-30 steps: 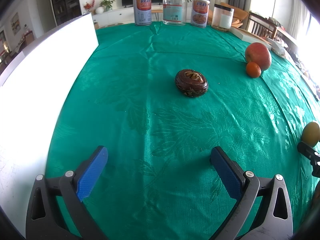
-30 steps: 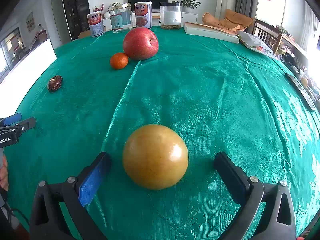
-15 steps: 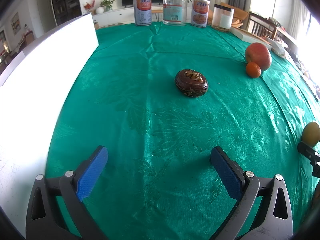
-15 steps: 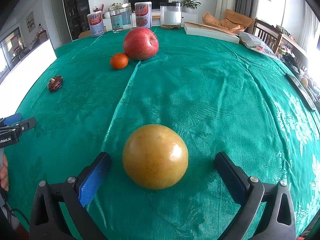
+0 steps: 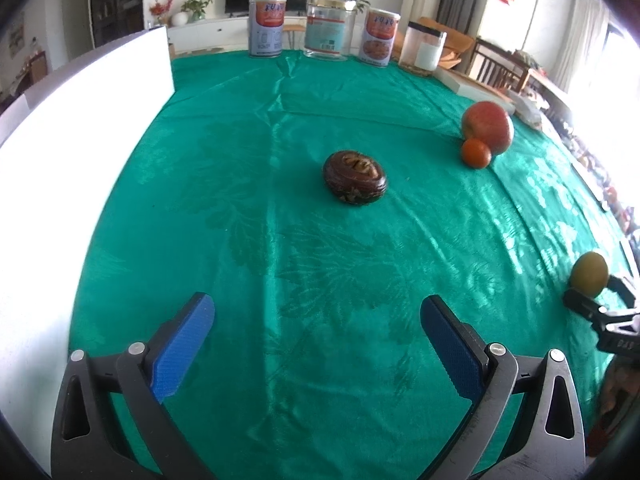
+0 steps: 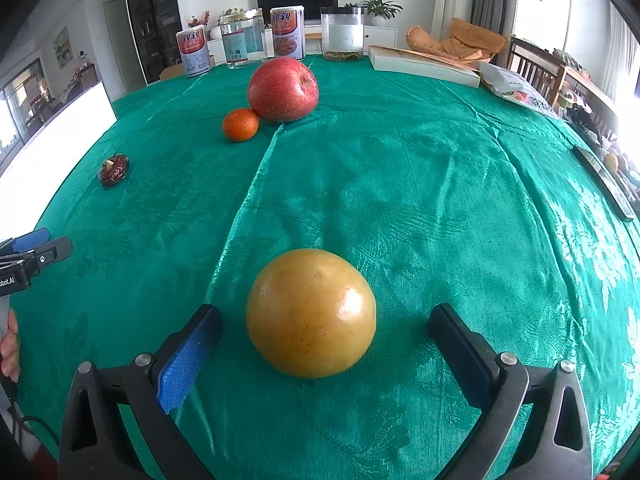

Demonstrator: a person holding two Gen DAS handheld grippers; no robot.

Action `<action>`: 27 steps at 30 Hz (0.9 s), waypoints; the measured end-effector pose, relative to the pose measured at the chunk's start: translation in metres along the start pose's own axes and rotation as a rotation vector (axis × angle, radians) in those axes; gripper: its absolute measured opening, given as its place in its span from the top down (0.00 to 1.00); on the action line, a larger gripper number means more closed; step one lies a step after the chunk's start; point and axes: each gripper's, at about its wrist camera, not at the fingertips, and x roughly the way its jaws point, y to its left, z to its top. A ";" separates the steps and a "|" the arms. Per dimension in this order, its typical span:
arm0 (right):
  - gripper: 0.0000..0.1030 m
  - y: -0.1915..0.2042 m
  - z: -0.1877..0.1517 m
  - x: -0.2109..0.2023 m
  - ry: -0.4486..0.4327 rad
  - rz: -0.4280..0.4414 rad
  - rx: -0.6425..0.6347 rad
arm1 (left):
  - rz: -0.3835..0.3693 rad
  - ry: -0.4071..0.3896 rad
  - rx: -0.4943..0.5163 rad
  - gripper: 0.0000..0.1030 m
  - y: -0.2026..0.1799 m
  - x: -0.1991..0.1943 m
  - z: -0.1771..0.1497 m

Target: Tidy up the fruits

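With its fingers spread wide, the right gripper (image 6: 326,344) brackets the yellow pear (image 6: 311,313) without touching, ready to clamp; the left gripper (image 5: 316,344) idles, equally spread, over bare cloth

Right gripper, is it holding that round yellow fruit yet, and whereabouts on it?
Nothing is held. The right gripper is open, its jaws either side of the round yellow fruit with gaps. The left gripper is open over bare cloth.

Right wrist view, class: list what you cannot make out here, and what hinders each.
- Yellow pear: its underside and far side, hidden by its own bulk.
- Left hand-held gripper: cut off by the left edge.
- Tin labels: print too small.
- Brown fruit: too small to identify.
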 end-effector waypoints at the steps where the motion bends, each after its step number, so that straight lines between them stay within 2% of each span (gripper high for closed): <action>1: 0.00 -0.002 -0.001 -0.002 -0.011 0.022 0.008 | -0.036 0.002 -0.004 0.01 -0.001 0.003 0.006; 2: 0.00 -0.005 -0.002 -0.006 -0.035 0.056 0.025 | -0.041 0.013 0.005 0.02 -0.004 0.008 0.014; 5: 0.00 -0.025 -0.009 -0.025 -0.128 0.153 0.118 | 0.019 0.014 0.100 0.02 -0.024 0.026 0.040; 7: 0.00 -0.042 -0.013 -0.032 -0.129 0.225 0.196 | 0.073 0.019 0.155 0.03 -0.036 0.039 0.049; 8: 0.00 -0.048 -0.015 -0.034 -0.120 0.231 0.213 | 0.092 0.023 0.169 0.04 -0.040 0.045 0.052; 10: 0.00 -0.053 -0.016 -0.037 -0.096 0.195 0.189 | 0.084 0.014 0.184 0.34 -0.045 0.053 0.054; 11: 0.00 -0.052 -0.015 -0.037 -0.083 0.182 0.168 | 0.064 -0.004 0.177 0.43 -0.045 0.052 0.055; 12: 0.00 -0.050 -0.014 -0.037 -0.074 0.179 0.151 | 0.074 -0.019 0.178 0.58 -0.046 0.050 0.055; 14: 0.00 -0.044 -0.008 -0.036 -0.065 0.178 0.123 | 0.083 -0.018 0.174 0.58 -0.047 0.047 0.053; 18: 0.02 -0.031 0.009 -0.019 -0.031 0.140 0.097 | 0.051 -0.044 0.146 0.58 -0.044 0.019 0.038; 20: 0.17 -0.026 0.013 -0.009 0.001 0.146 0.079 | 0.041 -0.053 0.113 0.58 -0.038 -0.003 0.029; 22: 0.45 -0.016 0.013 -0.003 0.024 0.136 0.028 | 0.010 -0.049 0.059 0.58 -0.030 -0.027 0.019; 23: 0.52 -0.010 0.013 -0.005 0.023 0.114 0.006 | -0.019 -0.043 0.022 0.58 -0.024 -0.040 0.014; 25: 0.51 0.005 0.018 -0.013 0.029 0.123 -0.018 | -0.100 -0.032 -0.061 0.58 -0.010 -0.072 0.006; 27: 0.51 0.028 0.030 -0.029 0.005 0.209 -0.042 | -0.176 -0.054 -0.129 0.58 0.009 -0.111 0.006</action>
